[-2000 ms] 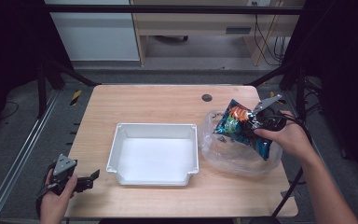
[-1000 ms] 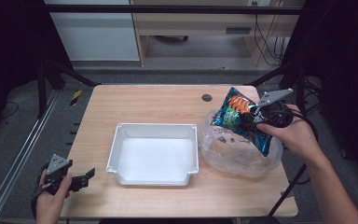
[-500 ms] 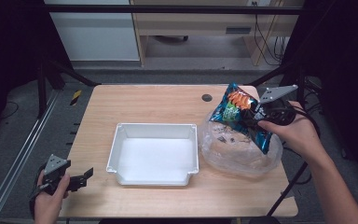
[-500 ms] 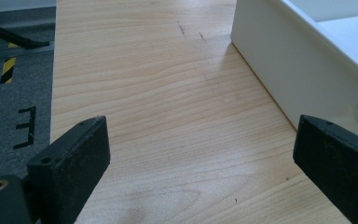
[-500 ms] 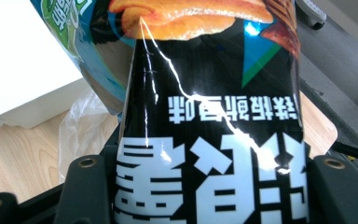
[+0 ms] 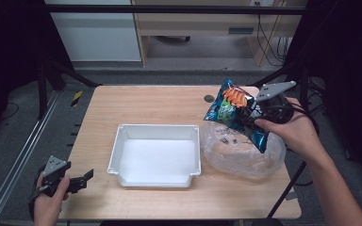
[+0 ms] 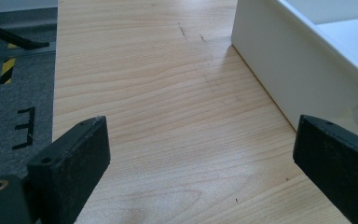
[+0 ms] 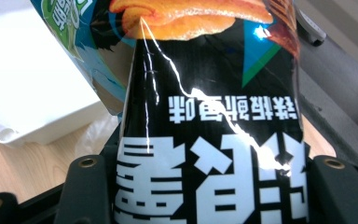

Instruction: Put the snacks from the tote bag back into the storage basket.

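My right gripper (image 6: 253, 114) is shut on a blue and black snack bag (image 6: 231, 110) with orange chips printed on it, held in the air over a clear plastic bag (image 6: 245, 153) at the table's right side. In the right gripper view the snack bag (image 8: 209, 135) sits upside down between the two jaws, which press on its sides. A white tray (image 6: 155, 155) lies at the table's middle. My left gripper (image 6: 82, 179) stands open and holds nothing near the front left corner; in the left gripper view its jaws are wide apart over bare wood, beside the white tray's wall (image 7: 279, 70).
A small dark round disc (image 6: 209, 99) lies on the table behind the tray. The wooden table (image 6: 136, 106) has bare room at the back left. A metal rail (image 6: 19, 160) runs along the floor at the left. Dark stand legs (image 6: 287, 188) rise by the right edge.
My right gripper has lifted the snack bag higher and a little toward the left, farther out of the clear plastic bag. The left gripper has stayed in place.
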`<state>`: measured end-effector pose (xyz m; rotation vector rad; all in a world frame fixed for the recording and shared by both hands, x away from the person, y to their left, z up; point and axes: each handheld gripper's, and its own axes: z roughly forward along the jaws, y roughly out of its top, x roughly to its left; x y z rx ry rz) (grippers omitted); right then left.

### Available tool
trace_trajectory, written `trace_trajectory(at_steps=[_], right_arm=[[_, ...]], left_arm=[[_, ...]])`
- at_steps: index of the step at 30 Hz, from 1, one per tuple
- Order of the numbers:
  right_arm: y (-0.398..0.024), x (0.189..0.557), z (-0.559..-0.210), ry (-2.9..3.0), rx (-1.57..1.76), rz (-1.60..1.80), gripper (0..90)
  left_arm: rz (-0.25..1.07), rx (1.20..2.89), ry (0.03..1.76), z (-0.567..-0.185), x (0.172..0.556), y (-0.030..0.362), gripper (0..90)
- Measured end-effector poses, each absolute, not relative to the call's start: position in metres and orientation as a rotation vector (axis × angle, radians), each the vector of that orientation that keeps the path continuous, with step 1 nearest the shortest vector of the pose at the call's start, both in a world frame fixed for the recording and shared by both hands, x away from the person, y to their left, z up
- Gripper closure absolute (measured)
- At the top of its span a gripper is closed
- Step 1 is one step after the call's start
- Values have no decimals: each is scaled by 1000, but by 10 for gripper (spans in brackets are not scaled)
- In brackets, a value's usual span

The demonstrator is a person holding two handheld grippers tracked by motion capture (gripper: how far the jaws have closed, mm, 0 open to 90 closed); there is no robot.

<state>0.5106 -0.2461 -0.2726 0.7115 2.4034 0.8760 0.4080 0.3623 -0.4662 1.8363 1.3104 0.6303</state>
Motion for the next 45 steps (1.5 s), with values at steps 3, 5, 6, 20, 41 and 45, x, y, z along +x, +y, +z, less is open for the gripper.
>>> trace_trajectory(at_steps=[3,5,6,20,41,45], right_arm=[[-237,508,-268,2406,686,886,404],[-230,507,-266,2410,665,891,403],[-227,507,-265,2411,652,892,404],[-194,506,-258,2430,577,906,404],[-143,517,-267,2490,494,911,404],[-131,520,-270,2507,475,905,404]], left_arm=[[634,1831,1313,-466,408,363,36],[635,1827,1314,-466,408,363,36],[636,1828,1314,-466,407,363,36],[636,1840,1304,-466,408,362,36],[636,1844,1298,-465,408,362,37],[641,1846,1296,-465,408,361,37]])
